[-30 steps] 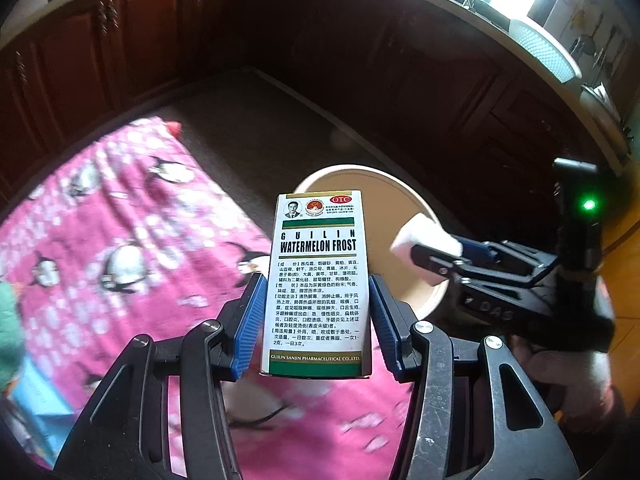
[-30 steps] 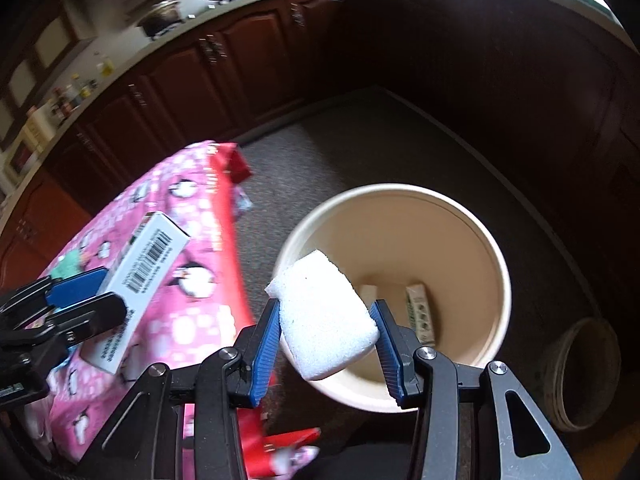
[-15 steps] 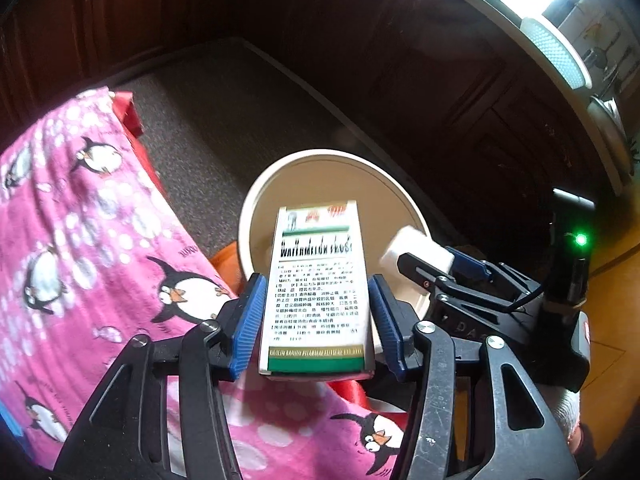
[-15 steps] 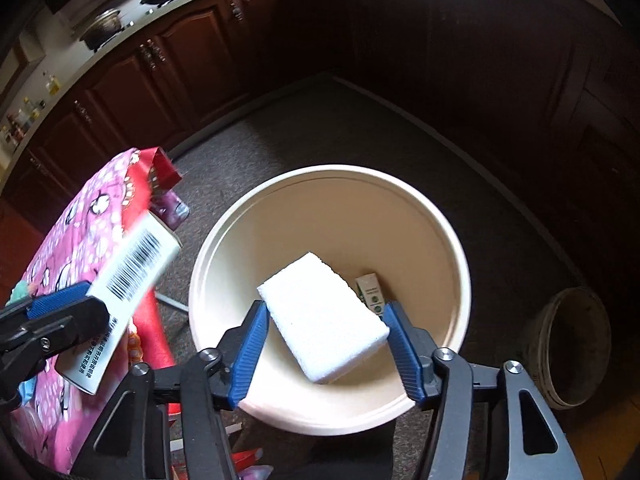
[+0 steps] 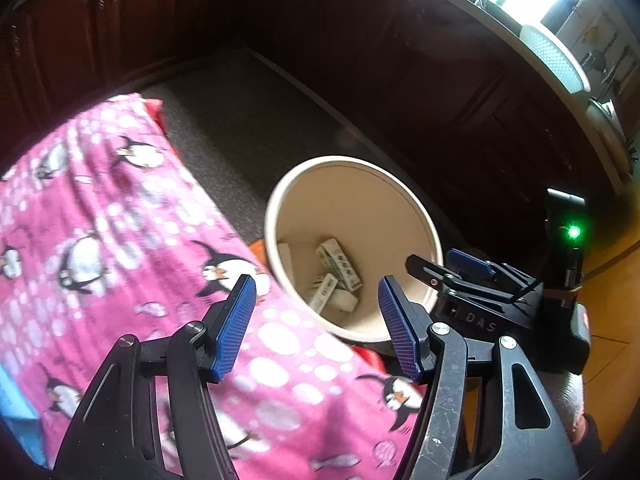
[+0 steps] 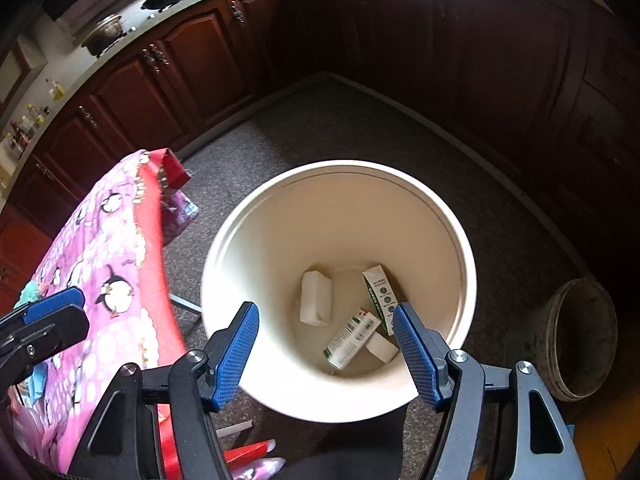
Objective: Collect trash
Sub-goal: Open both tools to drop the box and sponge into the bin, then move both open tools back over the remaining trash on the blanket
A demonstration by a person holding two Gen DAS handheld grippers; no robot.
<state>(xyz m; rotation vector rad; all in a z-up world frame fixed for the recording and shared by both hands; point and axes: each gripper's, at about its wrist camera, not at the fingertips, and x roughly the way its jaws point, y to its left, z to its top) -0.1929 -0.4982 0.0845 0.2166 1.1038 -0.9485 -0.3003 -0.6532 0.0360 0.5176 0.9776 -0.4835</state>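
So both our claws hang over the round cream plastic bin (image 6: 460,248), tilted down so stuff drops straight in. The left gripper (image 5: 316,322) and right gripper (image 6: 326,350) are empty, jaws opening. A second ago we pinched a white medicine box (image 6: 351,338) and a white foam block (image 6: 316,298); now both lie at the bin's bottom, right below the right claw, pink penguin blanket (image 5: 120,240) off left.
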